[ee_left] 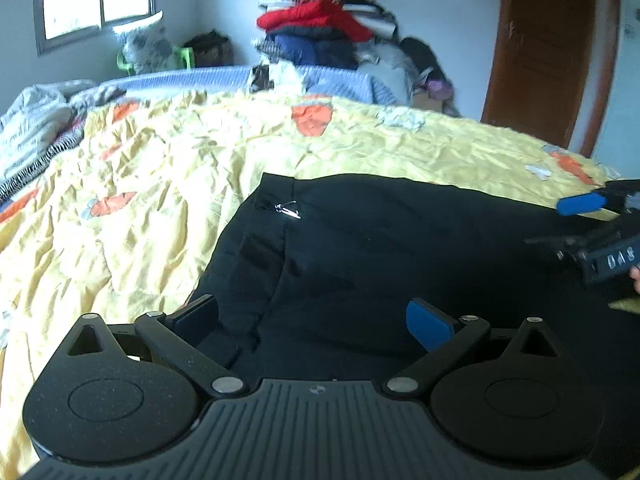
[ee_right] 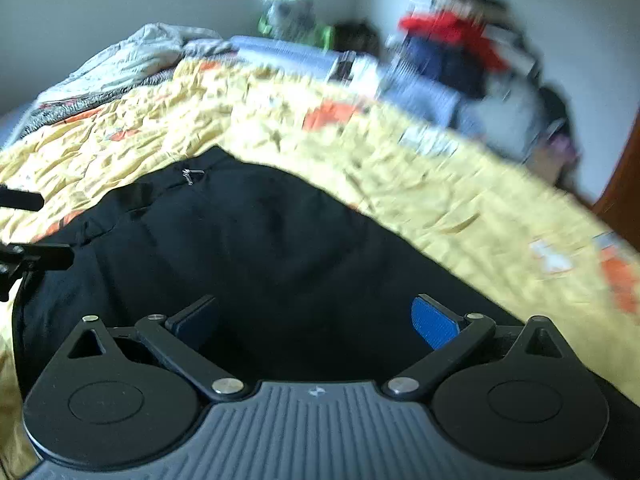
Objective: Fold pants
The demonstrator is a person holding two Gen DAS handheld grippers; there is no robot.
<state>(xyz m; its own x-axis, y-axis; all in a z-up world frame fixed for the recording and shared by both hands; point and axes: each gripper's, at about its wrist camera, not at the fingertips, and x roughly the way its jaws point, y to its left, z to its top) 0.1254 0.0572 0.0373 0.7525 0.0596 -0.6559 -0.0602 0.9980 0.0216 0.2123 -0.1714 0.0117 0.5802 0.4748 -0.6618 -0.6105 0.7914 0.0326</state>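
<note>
Both grippers spread, empty, above black pants.
Left gripper (ee_left: 312,322) and right gripper (ee_right: 314,322) hover over the pants (ee_left: 400,248) lying flat on the yellow quilt (ee_left: 140,184); step appears pre-grasp, next requires gripping an edge.

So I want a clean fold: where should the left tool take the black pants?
Probably the pants' outer edge beside the left tool, coming in low from the yellow quilt side. The cloth lies flat, so one finger must slide beneath it.
</note>
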